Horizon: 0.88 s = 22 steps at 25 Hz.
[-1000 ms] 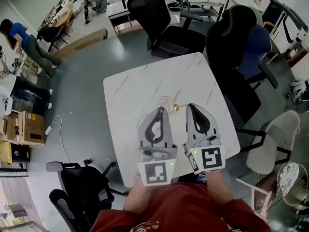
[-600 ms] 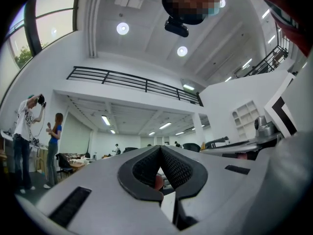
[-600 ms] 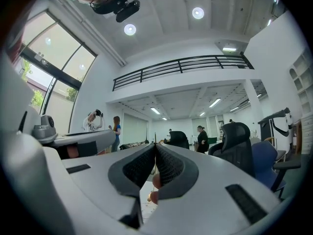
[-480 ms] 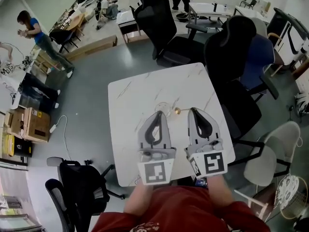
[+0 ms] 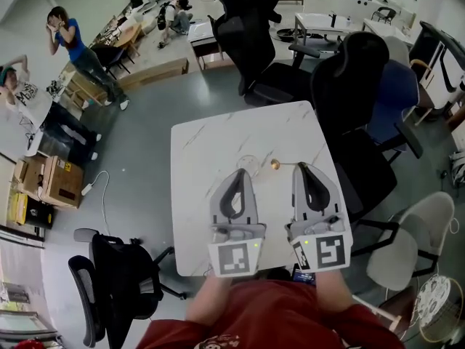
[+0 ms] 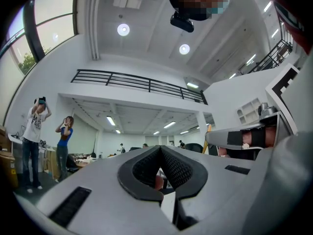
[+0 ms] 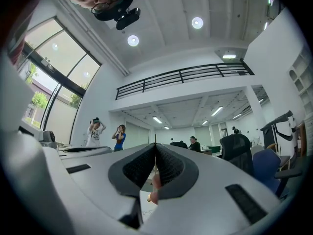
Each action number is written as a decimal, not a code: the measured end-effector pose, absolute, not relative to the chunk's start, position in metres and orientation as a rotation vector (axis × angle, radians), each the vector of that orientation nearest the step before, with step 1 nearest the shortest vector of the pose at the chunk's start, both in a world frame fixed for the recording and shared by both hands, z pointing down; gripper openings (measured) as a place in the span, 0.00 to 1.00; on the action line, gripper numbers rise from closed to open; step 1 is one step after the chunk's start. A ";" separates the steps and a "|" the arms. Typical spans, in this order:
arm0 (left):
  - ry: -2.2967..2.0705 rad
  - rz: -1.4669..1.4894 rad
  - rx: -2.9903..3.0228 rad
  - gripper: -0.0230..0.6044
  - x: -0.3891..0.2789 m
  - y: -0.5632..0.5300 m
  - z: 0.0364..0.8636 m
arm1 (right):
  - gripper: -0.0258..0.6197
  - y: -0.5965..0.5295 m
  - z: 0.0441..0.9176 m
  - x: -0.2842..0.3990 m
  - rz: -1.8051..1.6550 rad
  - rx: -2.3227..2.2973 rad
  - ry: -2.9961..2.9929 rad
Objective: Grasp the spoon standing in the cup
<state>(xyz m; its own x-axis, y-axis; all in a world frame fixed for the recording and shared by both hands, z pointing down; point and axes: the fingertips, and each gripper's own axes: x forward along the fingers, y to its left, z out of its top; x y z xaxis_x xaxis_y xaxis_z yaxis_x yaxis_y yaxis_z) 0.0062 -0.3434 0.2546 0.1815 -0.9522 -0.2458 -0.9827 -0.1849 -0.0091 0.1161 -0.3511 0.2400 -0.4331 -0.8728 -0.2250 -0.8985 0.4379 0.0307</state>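
Observation:
A clear glass cup (image 5: 247,163) stands on the white marble table (image 5: 211,137). To its right a spoon (image 5: 280,164) with a copper-coloured bowl lies level in the air, outside the cup. My right gripper (image 5: 300,167) is shut on its handle. In the right gripper view the jaws meet at the right gripper's tip (image 7: 155,146), and the spoon (image 7: 155,182) shows through the gap behind them. My left gripper (image 5: 240,173) is shut, its tip at the cup's near side; whether it touches the glass I cannot tell. The left gripper (image 6: 159,148) holds nothing I can see.
Black office chairs stand at the table's far side (image 5: 269,42) and right side (image 5: 349,71), another black chair (image 5: 116,275) at the near left, a white chair (image 5: 414,224) at the right. Cardboard boxes (image 5: 47,180) and two people (image 5: 73,38) are far left.
The right gripper has carried the spoon a little to the right, so the spoon's bowl is farther from the cup. The left gripper stays by the cup. The head view has shifted.

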 end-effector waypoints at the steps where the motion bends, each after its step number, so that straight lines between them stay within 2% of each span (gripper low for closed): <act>1: 1.892 0.277 -2.276 0.05 0.007 -0.341 0.253 | 0.06 -0.348 0.236 0.117 0.229 -1.555 2.506; 22: 1.972 0.296 -2.198 0.05 -0.009 -0.316 0.248 | 0.06 -0.315 0.216 0.121 0.515 -1.500 2.313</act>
